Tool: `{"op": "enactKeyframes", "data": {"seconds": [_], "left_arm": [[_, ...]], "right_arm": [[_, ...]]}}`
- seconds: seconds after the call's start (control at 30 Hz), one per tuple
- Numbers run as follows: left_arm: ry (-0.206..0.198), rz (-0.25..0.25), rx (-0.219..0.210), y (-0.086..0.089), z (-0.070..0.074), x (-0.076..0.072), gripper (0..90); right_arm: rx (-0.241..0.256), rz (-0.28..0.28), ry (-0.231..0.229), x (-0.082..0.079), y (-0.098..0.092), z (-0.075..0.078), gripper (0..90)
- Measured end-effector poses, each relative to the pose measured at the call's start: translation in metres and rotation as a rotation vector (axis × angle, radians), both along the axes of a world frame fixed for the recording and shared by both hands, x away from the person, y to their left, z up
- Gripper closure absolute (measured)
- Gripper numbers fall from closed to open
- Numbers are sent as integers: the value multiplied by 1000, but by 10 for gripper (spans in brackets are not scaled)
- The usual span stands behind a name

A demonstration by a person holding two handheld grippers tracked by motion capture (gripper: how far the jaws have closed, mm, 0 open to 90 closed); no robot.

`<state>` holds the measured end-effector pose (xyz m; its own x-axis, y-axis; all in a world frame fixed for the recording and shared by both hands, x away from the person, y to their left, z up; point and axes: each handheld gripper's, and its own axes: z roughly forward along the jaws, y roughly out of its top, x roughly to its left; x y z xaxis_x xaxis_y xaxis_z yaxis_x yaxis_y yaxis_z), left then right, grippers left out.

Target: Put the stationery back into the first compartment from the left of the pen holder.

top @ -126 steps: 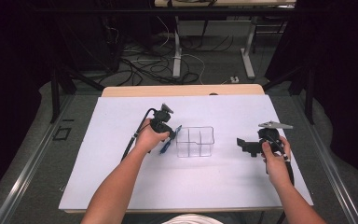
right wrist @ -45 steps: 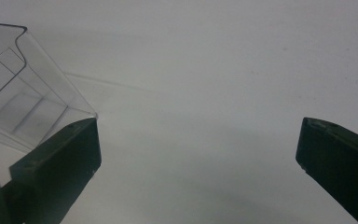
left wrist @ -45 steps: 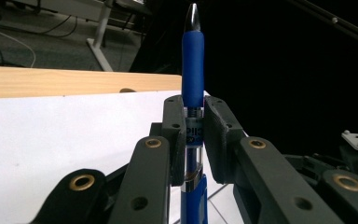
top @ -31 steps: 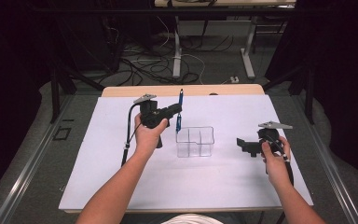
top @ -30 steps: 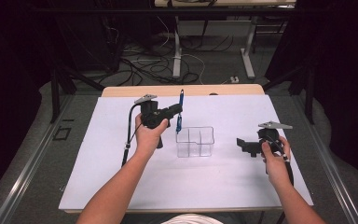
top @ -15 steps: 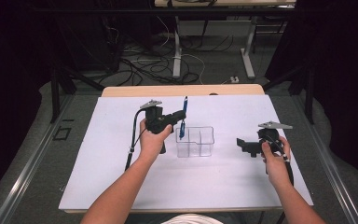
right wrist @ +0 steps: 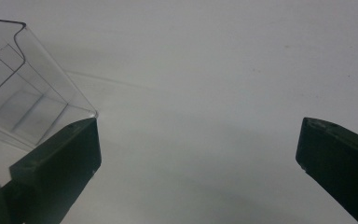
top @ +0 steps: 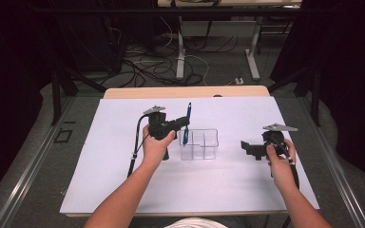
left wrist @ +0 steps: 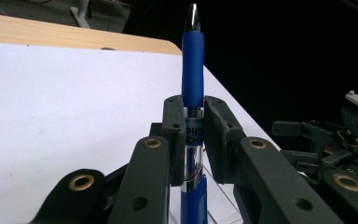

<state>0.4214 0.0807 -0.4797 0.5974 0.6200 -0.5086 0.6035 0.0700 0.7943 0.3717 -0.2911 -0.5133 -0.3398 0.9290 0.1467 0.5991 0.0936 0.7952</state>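
Note:
A blue pen (top: 186,124) stands upright in my left gripper (top: 183,124), which is shut on its clear middle. In the left gripper view the pen (left wrist: 192,70) rises between the jaws with its silver tip up. It hangs over the left end of a clear divided box (top: 199,144) on the white table sheet (top: 123,166). My right gripper (top: 245,146) rests low at the right, open, its jaws wide apart with nothing between them. The box's corner (right wrist: 37,93) shows at the left of the right gripper view.
The sheet lies on a wooden table whose far edge (top: 185,91) shows beyond it. Cables and table legs cover the floor (top: 180,57) behind. My right gripper (left wrist: 326,144) shows far off in the left gripper view.
My left gripper picked the pen up from beside the box, turned it upright and carried it rightward to the box's left end. The right gripper stayed still.

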Motion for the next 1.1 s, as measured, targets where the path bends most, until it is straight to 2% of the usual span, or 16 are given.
{"op": "enactKeyframes", "data": {"seconds": [0.17,0.3,0.4,0.5,0.63,0.73,0.8,0.9,0.97,1.1], "left_arm": [[16,-12,4,0,0,-1,786],[8,-27,1,2,2,-2,692],[3,-15,-7,4,3,-2,641],[-5,-5,16,10,6,-1,582],[-1,16,22,16,8,-1,509],[-10,27,61,23,10,-2,456],[-26,57,79,28,11,-3,409],[-54,90,130,35,12,-6,342],[-64,108,181,41,14,-7,294],[-74,132,227,53,15,-11,277]], "right_arm": [[1,1,0,0,-1,0,0],[1,-5,1,1,-1,0,0],[-1,-2,-1,1,-2,0,0],[-3,-3,-1,0,-1,0,0],[1,-2,3,0,-1,0,0],[3,-5,3,0,-1,0,0],[3,-5,3,0,-1,0,0],[2,-6,-1,0,-1,1,0],[2,-6,-3,0,-1,1,0],[-1,-8,-4,-1,-1,1,0]]}}
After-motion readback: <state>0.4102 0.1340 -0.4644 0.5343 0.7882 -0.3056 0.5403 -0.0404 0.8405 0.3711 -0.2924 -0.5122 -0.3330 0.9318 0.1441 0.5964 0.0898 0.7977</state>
